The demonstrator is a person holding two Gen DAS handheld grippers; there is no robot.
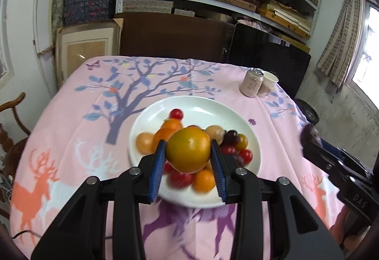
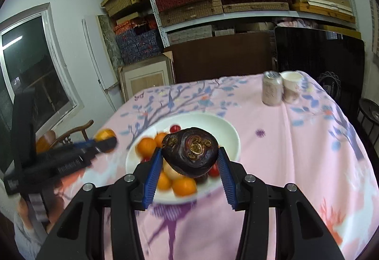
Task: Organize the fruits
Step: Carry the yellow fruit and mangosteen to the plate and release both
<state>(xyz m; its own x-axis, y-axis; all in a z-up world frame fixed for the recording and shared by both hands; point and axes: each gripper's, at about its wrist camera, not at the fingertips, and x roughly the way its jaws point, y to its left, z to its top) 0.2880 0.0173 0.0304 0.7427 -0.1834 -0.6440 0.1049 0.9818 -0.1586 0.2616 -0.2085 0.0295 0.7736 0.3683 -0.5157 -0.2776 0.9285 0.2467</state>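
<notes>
Left gripper (image 1: 187,153), black with blue ribbed pads, is clamped on a large round yellow-orange tomato-like fruit (image 1: 188,150), jaws pressed to both its sides, held above the white round ceramic plate (image 1: 208,108). Right gripper (image 2: 190,160) pinches a dark purple-brown wrinkled fruit (image 2: 190,155) with tan scarred patches, jaws fairly wide, touching its flanks, over the same plate (image 2: 227,132).

Readable writing: "DAS" embossed on the right gripper body at the left-wrist view's right edge. The pink drink can (image 1: 251,82) carries print too small to read.

Counts: one plate, one can, one white paper cup (image 1: 267,83) touching the can, far right of the pink tablecloth with tree and deer print (image 1: 71,141). On the plate, a pile of small fruits (image 1: 201,165): several orange round ones, several red cherry tomatoes, some dark grapes, two pale tan ones; exact totals unclear through blur and overlap.
</notes>
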